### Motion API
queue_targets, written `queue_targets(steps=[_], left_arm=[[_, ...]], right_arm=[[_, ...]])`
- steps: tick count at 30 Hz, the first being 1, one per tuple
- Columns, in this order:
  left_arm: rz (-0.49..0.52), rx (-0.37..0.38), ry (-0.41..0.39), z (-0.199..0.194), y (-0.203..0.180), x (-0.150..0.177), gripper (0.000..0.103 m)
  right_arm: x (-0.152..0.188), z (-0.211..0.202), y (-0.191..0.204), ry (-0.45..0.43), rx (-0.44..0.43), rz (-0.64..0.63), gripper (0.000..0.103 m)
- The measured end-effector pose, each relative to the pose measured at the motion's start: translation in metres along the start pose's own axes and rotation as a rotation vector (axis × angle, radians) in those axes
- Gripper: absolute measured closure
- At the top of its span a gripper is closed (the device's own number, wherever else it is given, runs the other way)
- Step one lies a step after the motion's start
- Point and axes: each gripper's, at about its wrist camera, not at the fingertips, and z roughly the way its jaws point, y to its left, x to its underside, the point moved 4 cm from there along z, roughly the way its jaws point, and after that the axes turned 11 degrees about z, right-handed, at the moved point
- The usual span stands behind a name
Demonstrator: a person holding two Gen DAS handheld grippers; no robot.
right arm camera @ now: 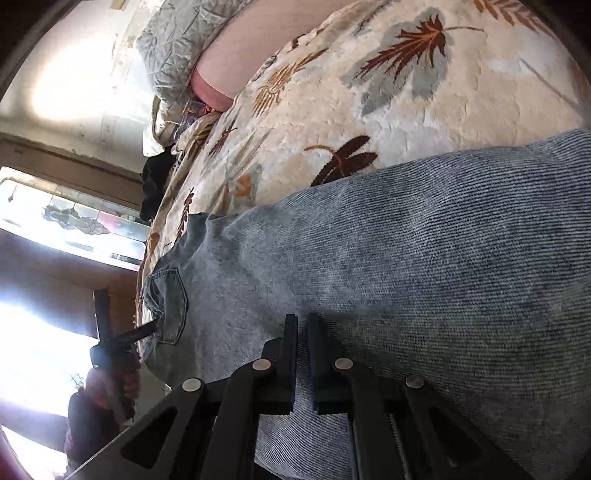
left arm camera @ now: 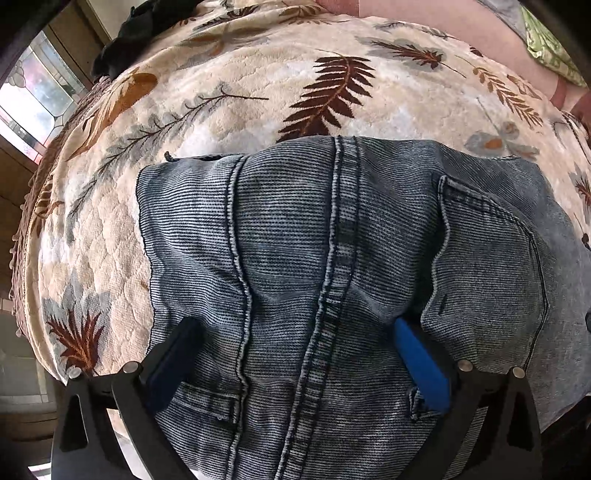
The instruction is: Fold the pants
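Washed blue jeans (left arm camera: 332, 258) lie on a cream blanket with a leaf print (left arm camera: 229, 110). In the left wrist view the waist and seat seams fill the middle, back pocket to the right. My left gripper (left arm camera: 295, 332) is open, its blue-padded fingers (left arm camera: 417, 362) spread wide and pressed onto the denim near the waistband. In the right wrist view my right gripper (right arm camera: 302, 321) is shut on a thin fold of the jeans (right arm camera: 406, 277) along a leg edge. The left gripper also shows there at the pocket end (right arm camera: 147, 332).
The blanket (right arm camera: 369, 110) covers a bed. A pink sheet (left arm camera: 424, 22) and a grey pillow (right arm camera: 173, 44) lie at its far end. A dark garment (left arm camera: 125, 37) sits on the bed's far left edge. A window with patterned glass (right arm camera: 74, 221) is beyond.
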Motion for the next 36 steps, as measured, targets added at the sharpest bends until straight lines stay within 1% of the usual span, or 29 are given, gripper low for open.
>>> queue_targets(steps=[6,10,12,16,18,20,22,24,28,29,30,32,33,34,35,36], left_arm=[[0.006,-0.004,-0.031,-0.011,0.000,0.023,0.000],[0.006,-0.002,-0.062,-0.017,0.001,0.029,0.000],[0.004,-0.005,-0.078,-0.013,0.003,0.035,0.000],[-0.005,-0.009,-0.106,-0.019,0.003,0.045,0.000],[-0.011,-0.010,-0.122,-0.020,0.003,0.050,0.000],[-0.016,-0.012,-0.133,-0.020,0.004,0.056,0.000],[-0.025,-0.013,-0.134,-0.021,0.004,0.061,0.000],[-0.032,-0.017,-0.129,-0.022,0.004,0.065,0.000],[-0.065,0.008,-0.099,-0.035,0.006,0.081,0.000],[-0.070,0.018,-0.098,-0.041,0.006,0.088,0.000],[-0.073,0.012,-0.108,-0.049,0.006,0.095,0.001],[-0.058,-0.028,-0.133,-0.070,-0.001,0.106,0.001],[-0.040,-0.017,-0.163,-0.082,-0.009,0.109,0.001],[-0.021,0.005,-0.195,-0.092,-0.019,0.111,0.001],[-0.005,0.022,-0.219,-0.100,-0.029,0.111,0.001],[0.017,0.046,-0.246,-0.108,-0.044,0.112,0.001]], right_arm=[[-0.006,-0.002,-0.008,0.032,-0.050,0.064,0.096],[-0.003,-0.004,-0.007,0.030,-0.057,0.030,0.096],[0.000,-0.006,-0.006,0.032,-0.054,-0.019,0.096],[0.014,-0.019,-0.005,0.015,-0.014,-0.136,0.096],[0.026,-0.028,-0.007,-0.013,0.008,-0.199,0.096],[0.038,-0.037,-0.013,-0.035,0.020,-0.227,0.096],[0.051,-0.049,-0.025,-0.064,0.007,-0.197,0.096],[0.057,-0.059,-0.035,-0.074,0.008,-0.165,0.096],[0.062,-0.080,-0.044,-0.077,0.096,-0.135,0.096],[0.063,-0.087,-0.046,-0.089,0.121,-0.123,0.096],[0.062,-0.099,-0.047,-0.121,0.139,-0.117,0.096],[0.057,-0.118,-0.046,-0.175,0.142,-0.111,0.093],[0.052,-0.125,-0.041,-0.200,0.133,-0.110,0.093],[0.049,-0.128,-0.037,-0.212,0.128,-0.110,0.089],[0.042,-0.128,-0.029,-0.218,0.115,-0.109,0.080],[0.039,-0.125,-0.023,-0.213,0.109,-0.108,0.075]])
